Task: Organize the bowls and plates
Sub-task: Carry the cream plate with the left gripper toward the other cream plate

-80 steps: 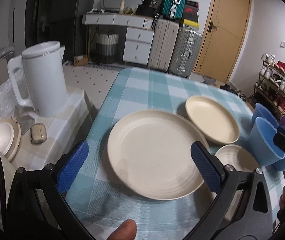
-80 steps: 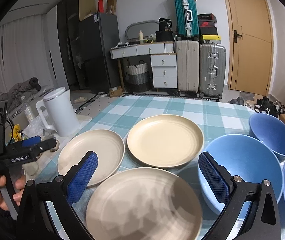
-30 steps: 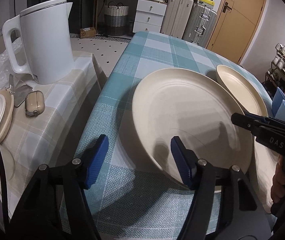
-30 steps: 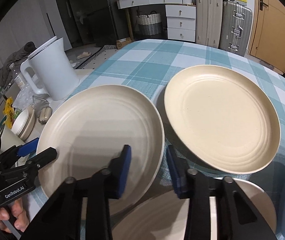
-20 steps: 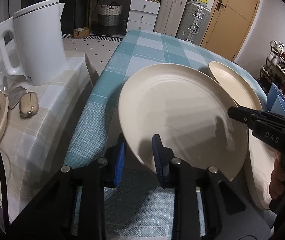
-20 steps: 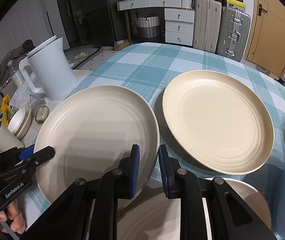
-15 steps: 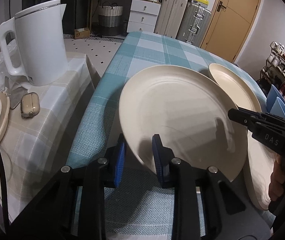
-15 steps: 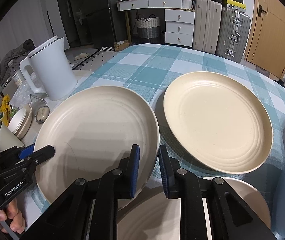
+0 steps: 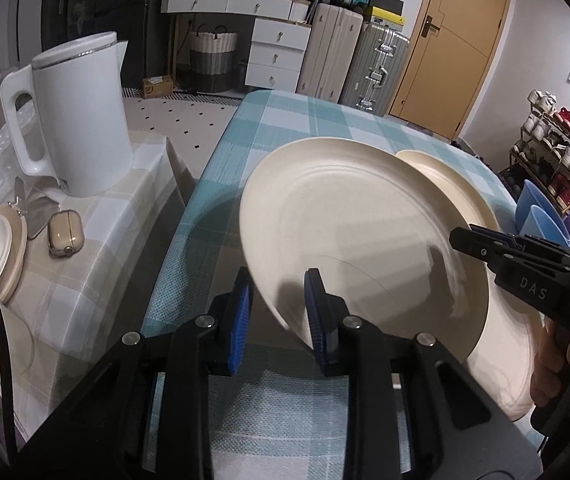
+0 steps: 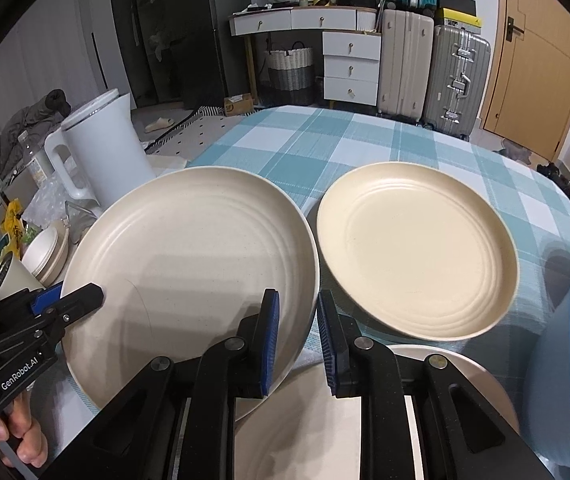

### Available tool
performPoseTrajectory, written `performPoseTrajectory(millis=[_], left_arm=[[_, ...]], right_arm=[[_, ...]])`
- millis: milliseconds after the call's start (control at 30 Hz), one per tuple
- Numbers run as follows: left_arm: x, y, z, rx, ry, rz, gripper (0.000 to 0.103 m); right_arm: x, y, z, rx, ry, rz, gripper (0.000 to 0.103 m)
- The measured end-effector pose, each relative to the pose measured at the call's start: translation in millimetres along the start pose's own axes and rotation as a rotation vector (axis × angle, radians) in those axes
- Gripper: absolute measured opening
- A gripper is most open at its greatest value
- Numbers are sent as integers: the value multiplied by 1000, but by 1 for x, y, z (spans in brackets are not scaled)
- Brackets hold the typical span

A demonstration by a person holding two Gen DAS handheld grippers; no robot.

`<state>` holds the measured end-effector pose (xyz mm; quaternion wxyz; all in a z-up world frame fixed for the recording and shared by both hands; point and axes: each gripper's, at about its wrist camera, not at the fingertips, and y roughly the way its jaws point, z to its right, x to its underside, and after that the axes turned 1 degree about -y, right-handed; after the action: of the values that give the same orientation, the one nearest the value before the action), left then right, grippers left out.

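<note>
Both our grippers have just clamped one cream plate [image 9: 349,224]: the left gripper [image 9: 277,312] pinches its near-left rim, the right gripper [image 10: 297,332] its right rim. Earlier flat on the checked tabletop [image 10: 325,140], it now tilts, lifting, likely for stacking onto the neighbouring plate [image 10: 417,252].

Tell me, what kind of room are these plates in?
Probably a room in someone's home, used for eating and for storage. The table has a blue checked cloth, a white kettle stands beside it, and suitcases wait near a wooden door and a shoe rack.
</note>
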<state>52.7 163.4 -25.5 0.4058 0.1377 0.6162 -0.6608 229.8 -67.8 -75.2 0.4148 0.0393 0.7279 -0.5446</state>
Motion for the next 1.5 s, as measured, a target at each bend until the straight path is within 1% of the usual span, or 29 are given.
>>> performPoseTrajectory(millis=[400, 833, 1233, 1500], left_arm=[[-2, -23, 28, 56, 50, 24, 23], [5, -44, 74, 118, 136, 31, 23], [20, -48, 113, 176, 210, 5, 23], [28, -45, 125, 198, 254, -19, 23]], right_arm=[[10, -38, 16, 31, 44, 42, 20], [30, -77, 45, 74, 105, 70, 20], [66, -106, 69, 124, 166, 67, 20], [84, -115, 80, 143, 202, 63, 20]])
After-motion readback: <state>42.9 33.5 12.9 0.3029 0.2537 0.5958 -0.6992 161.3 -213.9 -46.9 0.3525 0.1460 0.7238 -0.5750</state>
